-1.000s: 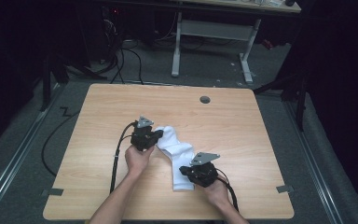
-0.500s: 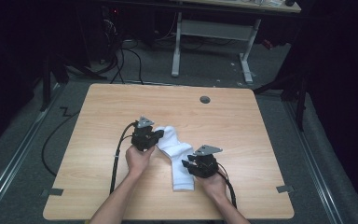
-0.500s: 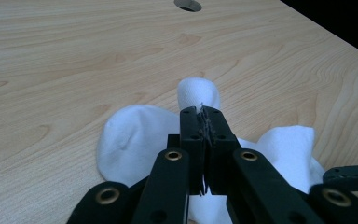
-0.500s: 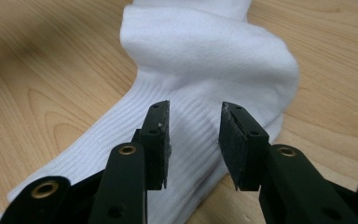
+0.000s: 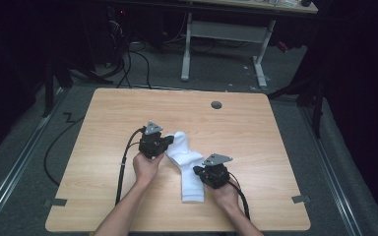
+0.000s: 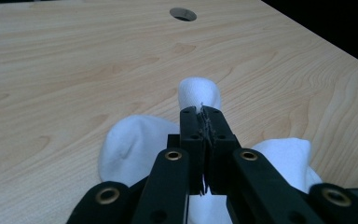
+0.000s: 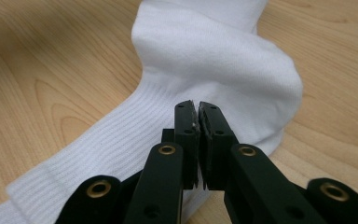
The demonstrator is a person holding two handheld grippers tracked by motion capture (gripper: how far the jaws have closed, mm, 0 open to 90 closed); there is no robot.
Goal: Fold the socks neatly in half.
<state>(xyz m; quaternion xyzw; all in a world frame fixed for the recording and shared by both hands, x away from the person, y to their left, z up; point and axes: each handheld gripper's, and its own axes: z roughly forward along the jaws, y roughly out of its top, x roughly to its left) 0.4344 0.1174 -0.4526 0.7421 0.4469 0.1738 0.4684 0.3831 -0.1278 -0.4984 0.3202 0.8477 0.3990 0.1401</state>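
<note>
Sock [image 5: 189, 164], white and ribbed at the cuff, is lying bent on the table [image 5: 256, 132] between two tongs. One sock, two tongs, one table. Its leg is running toward the person's edge, the foot part angling away up-left, so it is making an L. Left tongs [image 6: 200, 114] are pinching a fold of the sock; right tongs [image 7: 198, 109] have just been closing, pressed together over the heel, whether they hold cloth I cannot tell.
</note>
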